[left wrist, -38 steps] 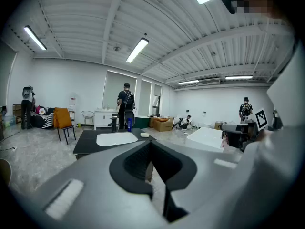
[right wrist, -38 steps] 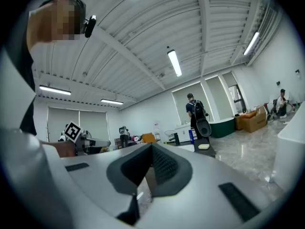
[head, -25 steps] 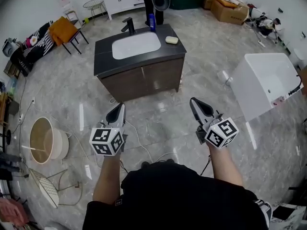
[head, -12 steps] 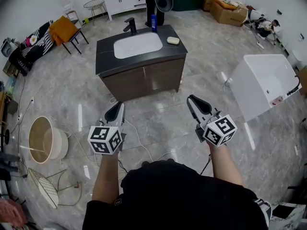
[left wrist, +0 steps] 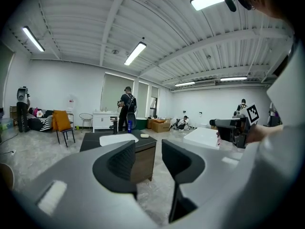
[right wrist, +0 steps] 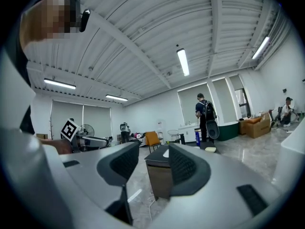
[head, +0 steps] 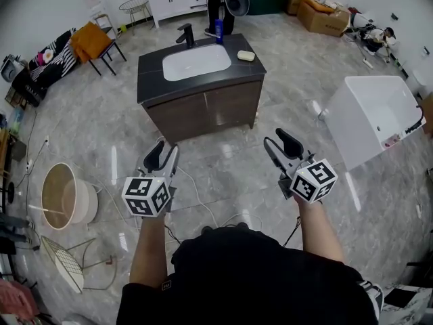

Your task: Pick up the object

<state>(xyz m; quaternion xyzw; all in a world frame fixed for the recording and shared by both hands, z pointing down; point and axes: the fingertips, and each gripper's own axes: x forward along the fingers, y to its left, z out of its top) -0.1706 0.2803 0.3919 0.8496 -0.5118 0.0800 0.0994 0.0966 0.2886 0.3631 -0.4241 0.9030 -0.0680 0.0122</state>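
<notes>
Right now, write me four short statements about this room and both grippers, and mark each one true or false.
1. A blue bottle stands on the vanity countertop near the faucet. True.
2. The left gripper holds the soap bar. False: its jaws are opening with nothing between them, and the soap bar lies on the countertop.
3. A white bathtub stands to the right of the vanity. True.
4. The right gripper rests on the countertop. False: it is held in the air over the floor, short of the vanity, jaws opening and empty.
</notes>
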